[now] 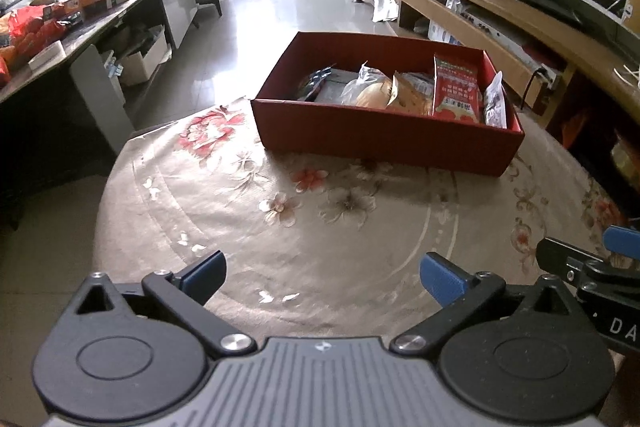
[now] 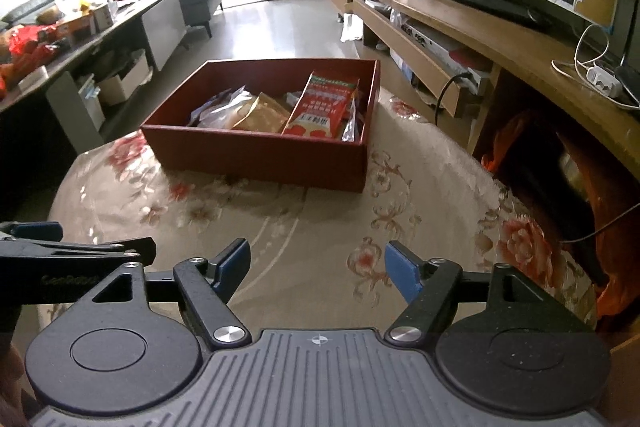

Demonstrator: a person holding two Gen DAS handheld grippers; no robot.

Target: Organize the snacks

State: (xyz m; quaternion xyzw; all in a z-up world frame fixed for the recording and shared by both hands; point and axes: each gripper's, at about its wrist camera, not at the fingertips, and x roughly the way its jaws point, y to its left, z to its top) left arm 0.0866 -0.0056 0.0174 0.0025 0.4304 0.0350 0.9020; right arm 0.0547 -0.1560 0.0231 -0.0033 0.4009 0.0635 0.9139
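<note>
The snacks all sit inside the red cardboard box [image 2: 256, 155] at the far side of the round table [image 2: 320, 227]: a red printed pouch [image 2: 320, 107] leaning upright at the right, a tan packet [image 2: 262, 115] and a clear-wrapped bun [image 2: 224, 111] left of it. My left gripper [image 1: 322, 277] is spread wide and empty; my right gripper [image 2: 318, 269] is parted, also empty, both near me over the floral tablecloth [image 1: 280, 211]. I judge the sorting nearly finished; I'd check the cloth for strays, then straighten that leaning pouch gently.
</note>
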